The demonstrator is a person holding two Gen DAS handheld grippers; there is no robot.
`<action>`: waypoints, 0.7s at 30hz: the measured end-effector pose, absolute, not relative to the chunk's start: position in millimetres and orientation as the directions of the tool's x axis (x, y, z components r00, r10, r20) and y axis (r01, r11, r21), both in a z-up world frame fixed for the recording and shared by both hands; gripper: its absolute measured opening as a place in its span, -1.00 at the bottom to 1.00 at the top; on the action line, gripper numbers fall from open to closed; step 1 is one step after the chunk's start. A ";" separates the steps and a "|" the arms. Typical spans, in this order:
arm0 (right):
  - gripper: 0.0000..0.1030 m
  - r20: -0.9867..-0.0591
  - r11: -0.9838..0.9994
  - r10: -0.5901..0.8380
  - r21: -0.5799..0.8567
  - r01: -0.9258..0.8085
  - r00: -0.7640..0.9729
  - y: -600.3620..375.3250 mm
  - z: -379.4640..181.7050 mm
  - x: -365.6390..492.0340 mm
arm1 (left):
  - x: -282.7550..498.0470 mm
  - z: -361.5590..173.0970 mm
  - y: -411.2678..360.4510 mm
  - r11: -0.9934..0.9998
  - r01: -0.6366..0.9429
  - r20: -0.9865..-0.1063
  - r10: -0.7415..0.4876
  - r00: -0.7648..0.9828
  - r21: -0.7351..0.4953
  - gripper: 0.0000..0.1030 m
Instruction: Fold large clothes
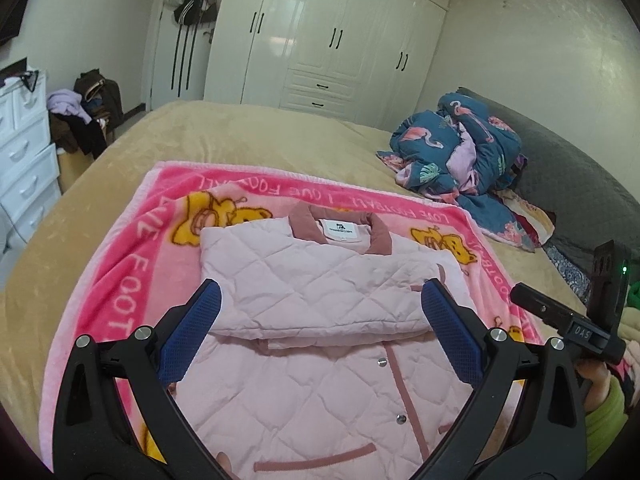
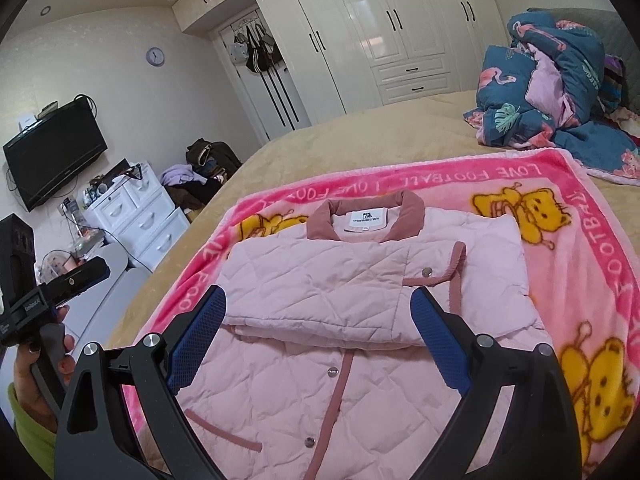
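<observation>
A pale pink quilted jacket [image 1: 320,280] with a dusty-rose collar lies on a pink cartoon blanket [image 1: 132,248] on the bed. Both sleeves are folded across its chest; the snap-button front faces up. It also shows in the right wrist view [image 2: 320,280], on the same blanket [image 2: 580,248]. My left gripper [image 1: 320,300] is open and empty, hovering above the jacket's middle. My right gripper [image 2: 318,308] is open and empty, also above the jacket's middle. The right gripper's body shows at the right edge of the left wrist view [image 1: 580,328]; the left gripper's body shows at the left edge of the right wrist view [image 2: 44,300].
A tan bedspread [image 1: 240,136] covers the bed. A crumpled blue flamingo quilt [image 1: 460,148] lies at the head by a dark headboard [image 1: 568,168]. White wardrobes [image 1: 340,32], a white drawer unit [image 2: 140,216], a clothes pile [image 2: 200,176] and a wall television [image 2: 52,156] stand beyond.
</observation>
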State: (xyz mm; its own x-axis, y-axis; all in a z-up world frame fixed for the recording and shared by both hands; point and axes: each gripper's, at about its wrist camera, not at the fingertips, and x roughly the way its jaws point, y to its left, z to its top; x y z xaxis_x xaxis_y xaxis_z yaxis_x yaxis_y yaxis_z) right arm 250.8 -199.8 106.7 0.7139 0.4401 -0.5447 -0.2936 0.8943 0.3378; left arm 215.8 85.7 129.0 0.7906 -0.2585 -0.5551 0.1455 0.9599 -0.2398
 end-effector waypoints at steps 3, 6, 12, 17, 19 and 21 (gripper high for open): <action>0.80 -0.533 0.892 0.444 0.340 -0.298 0.721 -204.9 110.4 240.5 | 208.1 130.2 81.1 0.962 0.154 -0.552 -0.255 0.794 -0.224 0.82; 0.80 -0.526 0.891 0.446 0.340 -0.301 0.725 -209.1 112.1 230.4 | 200.0 127.8 78.9 0.963 0.153 -0.554 -0.254 0.793 -0.222 0.82; 0.81 -0.516 0.892 0.443 0.336 -0.302 0.733 -216.7 115.1 214.8 | 181.0 130.1 76.1 0.965 0.154 -0.536 -0.246 0.808 -0.210 0.82; 0.92 -0.510 0.893 0.440 0.334 -0.300 0.739 -223.9 115.3 203.0 | 167.9 123.3 73.8 0.968 0.152 -0.541 -0.237 0.807 -0.198 0.82; 0.92 -0.513 0.894 0.440 0.333 -0.301 0.737 -226.9 114.6 198.3 | 165.3 118.4 72.4 0.970 0.149 -0.548 -0.233 0.803 -0.194 0.82; 0.92 -0.515 0.895 0.438 0.330 -0.302 0.737 -230.3 113.7 193.2 | 161.1 112.8 70.7 0.970 0.150 -0.555 -0.234 0.798 -0.194 0.82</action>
State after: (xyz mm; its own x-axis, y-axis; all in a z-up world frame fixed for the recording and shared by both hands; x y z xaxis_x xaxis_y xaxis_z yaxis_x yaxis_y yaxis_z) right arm 193.2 -230.3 113.7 0.7368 0.4383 -0.5148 -0.3018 0.8945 0.3297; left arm 161.1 70.7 112.8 0.7981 -0.2343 -0.5550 0.1496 0.9695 -0.1941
